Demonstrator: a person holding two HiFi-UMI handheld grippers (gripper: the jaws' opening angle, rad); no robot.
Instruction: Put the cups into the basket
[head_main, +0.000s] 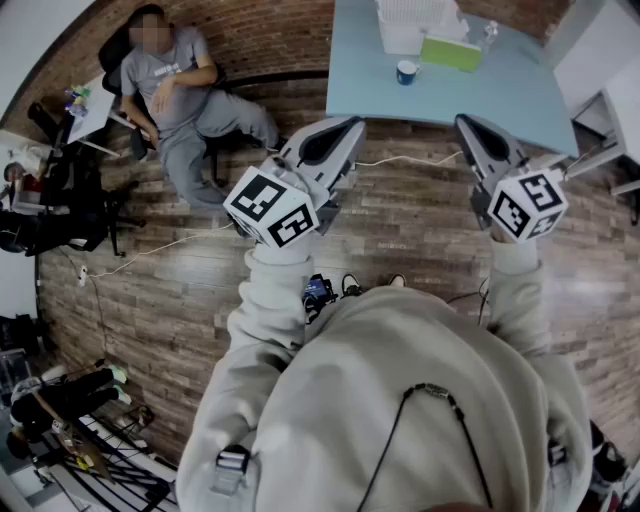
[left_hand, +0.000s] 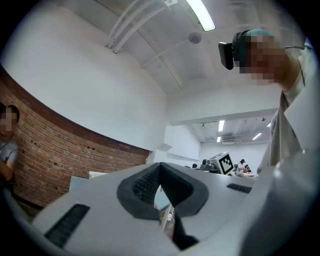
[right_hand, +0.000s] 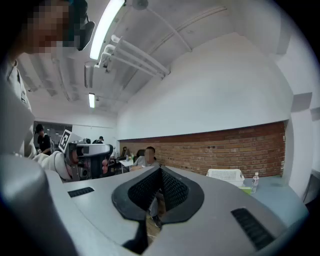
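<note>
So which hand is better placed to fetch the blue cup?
Right, narrowly: blue cup sits roughly midway between left tongs and right tongs, both shut; the right stand squarely before the table.

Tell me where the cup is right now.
In the head view, the cup sits on the light blue table at the top, in front of the white basket and left of the green box.
</note>
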